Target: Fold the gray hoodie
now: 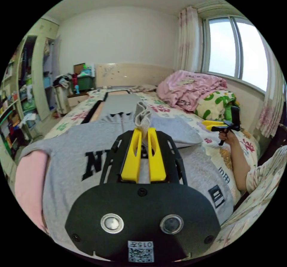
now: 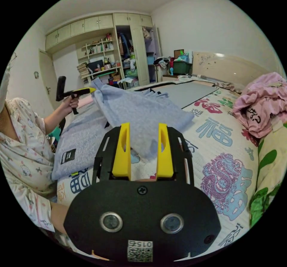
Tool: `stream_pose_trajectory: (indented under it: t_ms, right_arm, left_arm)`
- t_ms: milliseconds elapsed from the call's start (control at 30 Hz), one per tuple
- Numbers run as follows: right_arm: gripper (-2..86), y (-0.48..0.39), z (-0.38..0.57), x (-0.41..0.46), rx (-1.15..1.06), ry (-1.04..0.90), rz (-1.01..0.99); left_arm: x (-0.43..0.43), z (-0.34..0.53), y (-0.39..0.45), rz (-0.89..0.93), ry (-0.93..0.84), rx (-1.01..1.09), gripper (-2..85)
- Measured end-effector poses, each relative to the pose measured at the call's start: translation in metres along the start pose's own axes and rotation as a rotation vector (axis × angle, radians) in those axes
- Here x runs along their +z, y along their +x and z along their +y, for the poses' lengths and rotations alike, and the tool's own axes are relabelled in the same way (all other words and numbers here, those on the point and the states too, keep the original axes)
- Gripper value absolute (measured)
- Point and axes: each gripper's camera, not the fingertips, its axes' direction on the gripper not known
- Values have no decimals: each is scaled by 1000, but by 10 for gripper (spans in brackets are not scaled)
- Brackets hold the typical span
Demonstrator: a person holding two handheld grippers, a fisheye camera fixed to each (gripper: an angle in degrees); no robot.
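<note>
The gray hoodie [image 1: 68,147] lies spread on the bed, black letters on its chest facing up. My left gripper [image 1: 143,130] is shut on the ribbed cuff [image 1: 143,115] of one sleeve, which it holds up over the chest. In the right gripper view the left gripper [image 2: 92,90] lifts that sleeve, and the gray hoodie [image 2: 143,108] drapes down from it onto the bed. My right gripper [image 2: 143,126] is open with nothing between its jaws, just short of the sleeve's fold. The right gripper [image 1: 206,124] hangs over the bed beside the hoodie, held in a hand.
A crumpled pink blanket [image 1: 188,89] and a green-patterned pillow [image 1: 218,102] lie toward the window side. A gray mat [image 2: 185,93] lies further up the patterned bedsheet [image 2: 221,147]. Wardrobe and shelves [image 2: 101,60] stand beyond. The person [image 2: 24,141] stands at the bed's edge.
</note>
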Motion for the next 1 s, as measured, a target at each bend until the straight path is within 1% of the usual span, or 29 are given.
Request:
stream_pose_trajectory:
  t_ms: [100, 167, 300, 367, 467, 633, 733, 833, 900, 933, 967, 1000]
  right_arm:
    - [140, 0, 3, 33, -53, -55, -34]
    - [145, 2, 6, 65, -92, -150, -41]
    - [139, 11, 13, 105, -107, -278, 1]
    - [104, 20, 21, 122, -121, -319, 8]
    - [43, 34, 33, 134, -136, -323, 42]
    - [13, 72, 64, 133, -107, -329, 67]
    - [9, 92, 81, 148, -106, -381, 70]
    - [8, 113, 101, 144, -112, -379, 53]
    - [8, 129, 115, 130, -88, -397, 74]
    - [8, 137, 122, 112, -76, -334, 100]
    - [10, 143, 127, 92, -62, -225, 103]
    - [10, 144, 128, 82, -63, -165, 87]
  left_arm:
    - [-50, 54, -25, -96, -42, -50, 17]
    - [-69, 83, -39, -128, -73, -111, 17]
    - [-98, 133, -55, -118, -118, -199, 18]
    - [-103, 146, -52, -126, -131, -196, 19]
    - [-106, 160, -46, -114, -160, -185, 19]
    - [-103, 187, -29, -58, -245, -144, 21]
    - [-91, 210, -20, -16, -338, -115, 21]
    - [-90, 222, -12, 25, -395, -46, 20]
    - [-98, 223, -17, 68, -466, -2, 18]
    - [-104, 222, -18, 60, -467, 21, 18]
    - [-124, 216, -19, 13, -412, 55, 18]
    - [-145, 209, -20, -36, -312, 61, 18]
